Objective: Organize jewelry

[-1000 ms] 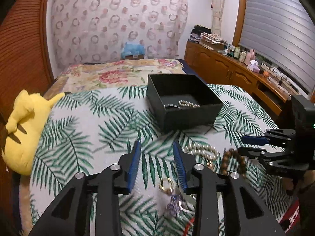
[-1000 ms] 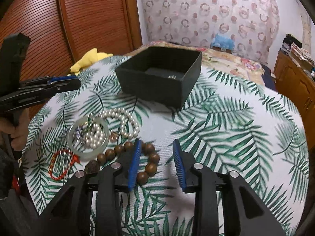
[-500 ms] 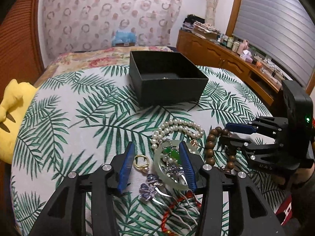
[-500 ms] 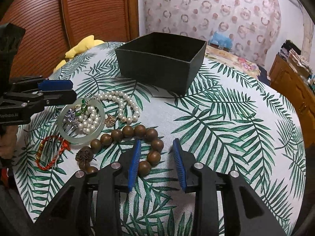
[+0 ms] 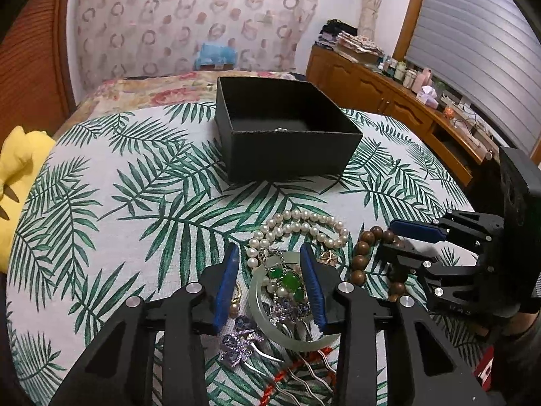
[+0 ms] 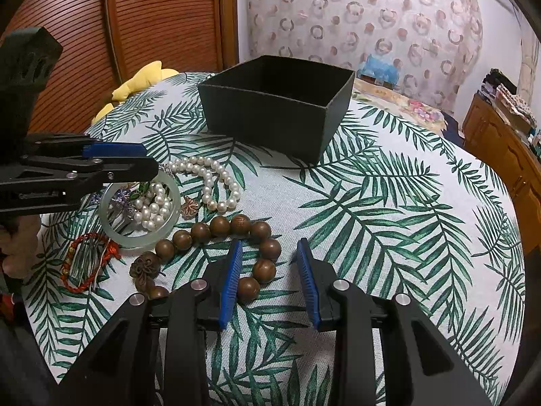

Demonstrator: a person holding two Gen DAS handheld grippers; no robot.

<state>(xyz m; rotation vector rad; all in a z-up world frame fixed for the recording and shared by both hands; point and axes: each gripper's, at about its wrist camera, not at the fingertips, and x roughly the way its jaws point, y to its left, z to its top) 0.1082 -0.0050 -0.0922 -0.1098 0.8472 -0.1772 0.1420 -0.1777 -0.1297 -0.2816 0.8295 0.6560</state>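
Left gripper (image 5: 270, 284) jaws just narrowing, spread astride jade bangle (image 5: 260, 314), probably no contact yet; pearl strand (image 6: 216, 182) tangled inside may drag. Right gripper (image 6: 270, 280) spread, empty.

Home bedroom. Bed with floral bedspread (image 5: 142, 93) at 12 o'clock, ring-patterned fabric (image 5: 189, 17) hung on the wall behind it. Wooden sideboard (image 5: 389, 96) at 2 o'clock, topped with folded cloths, jars, bottles. Slatted window blind (image 5: 473, 54) above. Reddish ribbed wardrobe doors (image 6: 162, 23) at 10. Yellow plush toy (image 5: 17, 165) at 9, beside the palm-leaf tablecloth (image 5: 118, 196).
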